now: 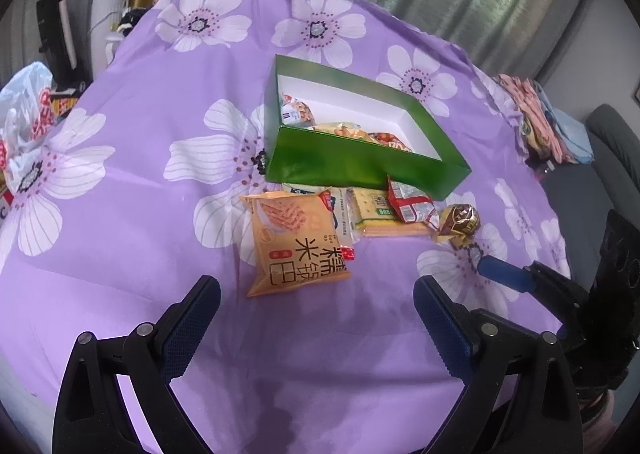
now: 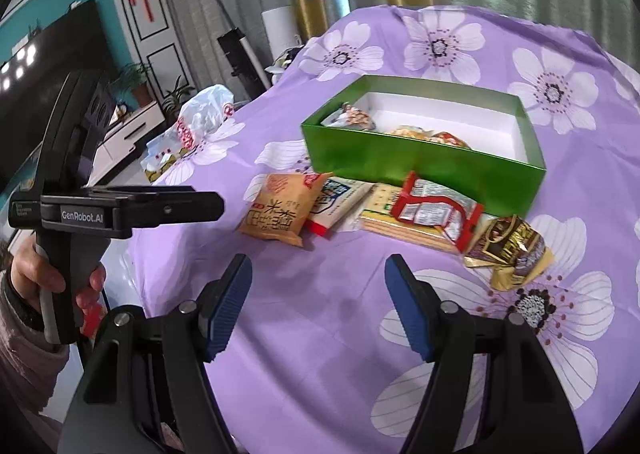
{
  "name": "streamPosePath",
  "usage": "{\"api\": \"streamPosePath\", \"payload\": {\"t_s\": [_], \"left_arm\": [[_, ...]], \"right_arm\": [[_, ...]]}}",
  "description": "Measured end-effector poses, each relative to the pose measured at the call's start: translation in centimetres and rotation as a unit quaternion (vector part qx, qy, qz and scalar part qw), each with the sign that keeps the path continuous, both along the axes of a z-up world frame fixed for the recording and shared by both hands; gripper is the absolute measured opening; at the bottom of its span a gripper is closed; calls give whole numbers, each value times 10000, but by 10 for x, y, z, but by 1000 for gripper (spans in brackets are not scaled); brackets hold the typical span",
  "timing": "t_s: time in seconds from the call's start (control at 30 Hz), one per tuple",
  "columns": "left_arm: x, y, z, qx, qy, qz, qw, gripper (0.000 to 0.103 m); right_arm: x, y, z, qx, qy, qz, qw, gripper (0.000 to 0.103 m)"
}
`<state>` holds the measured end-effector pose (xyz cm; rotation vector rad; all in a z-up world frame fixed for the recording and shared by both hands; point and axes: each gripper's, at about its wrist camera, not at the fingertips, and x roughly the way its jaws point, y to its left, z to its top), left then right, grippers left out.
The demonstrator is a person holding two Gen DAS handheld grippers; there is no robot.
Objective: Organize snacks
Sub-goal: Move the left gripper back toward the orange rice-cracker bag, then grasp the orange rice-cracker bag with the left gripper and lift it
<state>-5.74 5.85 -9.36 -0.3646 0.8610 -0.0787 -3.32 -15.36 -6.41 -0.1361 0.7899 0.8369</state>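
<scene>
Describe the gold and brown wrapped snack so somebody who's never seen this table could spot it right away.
Find the green box on the purple flowered cloth. A row of snack packets lies along its near side. The gold snack ends that row next to the red packet, and it alone is a crinkled, shiny foil lump rather than a flat packet.
</scene>
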Motion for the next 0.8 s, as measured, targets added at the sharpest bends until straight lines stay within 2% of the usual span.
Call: {"api": "streamPosePath", "payload": {"t_s": [0.37,0.8], "left_arm": [[3,1,0,-47,-72,-71,9999,97],[26,17,-24,-269,36,-83,9996,97]], "right_arm": [[-2,19,-2,-196,-86,127,9997,69],[13,49,-23,-437,93,306,9985,69]]}}
